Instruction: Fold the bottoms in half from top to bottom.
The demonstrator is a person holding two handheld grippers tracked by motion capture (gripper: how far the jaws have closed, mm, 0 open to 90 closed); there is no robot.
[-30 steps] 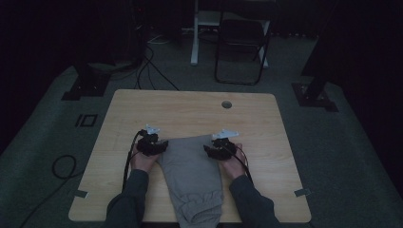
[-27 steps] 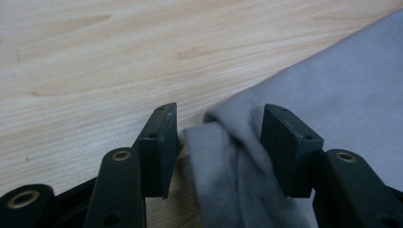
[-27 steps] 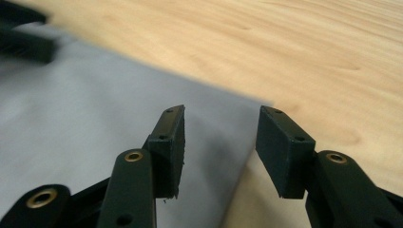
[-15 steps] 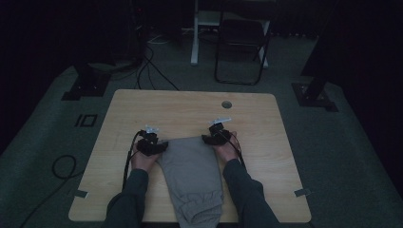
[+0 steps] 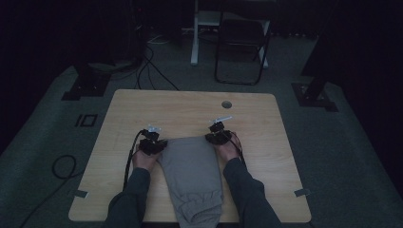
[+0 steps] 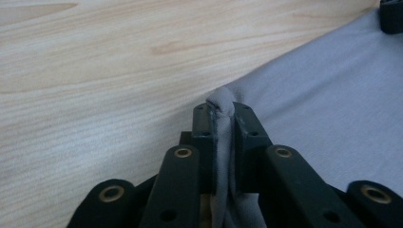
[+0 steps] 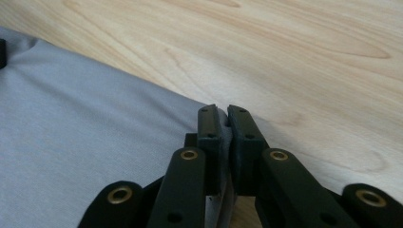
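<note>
On the near half of the table [image 5: 142, 109] lies a grey garment [image 5: 192, 171], its long axis running from the far edge, held between the two grippers, back toward the person, where the bunched end reaches the table's near rim. Each gripper sits at one far corner: the left gripper [image 5: 151, 142] at the left corner, the right gripper [image 5: 218, 134] at the right and a little farther out, so the far hem slants slightly. Neither hand is nearer; both already have the cloth. Seen from the left gripper view, the jaws are pressed together on a puckered nub of fabric [image 6: 222, 102]; seen from the right gripper view, the jaws pinch a thin fold of the hem [image 7: 224, 142]. The cloth looks soft, smooth-knit and limp, lying flat with few creases; the tabletop is pale wood grain, matte and hard.
</note>
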